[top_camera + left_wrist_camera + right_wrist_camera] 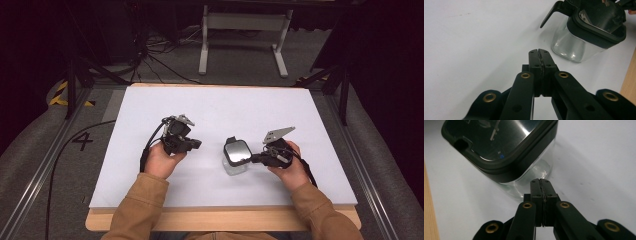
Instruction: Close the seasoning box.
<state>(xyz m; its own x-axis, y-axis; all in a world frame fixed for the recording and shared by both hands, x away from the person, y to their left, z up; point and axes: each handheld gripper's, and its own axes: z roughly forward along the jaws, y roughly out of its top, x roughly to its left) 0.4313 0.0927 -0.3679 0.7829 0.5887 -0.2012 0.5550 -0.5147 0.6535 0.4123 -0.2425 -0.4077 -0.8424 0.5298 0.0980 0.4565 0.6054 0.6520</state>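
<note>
high view: clear jar (236, 155) with black lid stands on the white table (150, 110) between both grippers; left gripper (196, 144) apart, right gripper (256, 159) at its side.
left gripper view: jaws pressed together, empty; jar's contents unclear.
right gripper view: jaws closed, holding nothing, tips near the glass.

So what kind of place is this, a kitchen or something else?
Probably a lab or recording workspace, not a kitchen: a white work board on a table framed by metal rails, loose cables on grey carpet, and dark surroundings. The lone household item is a clear lidded container.
</note>
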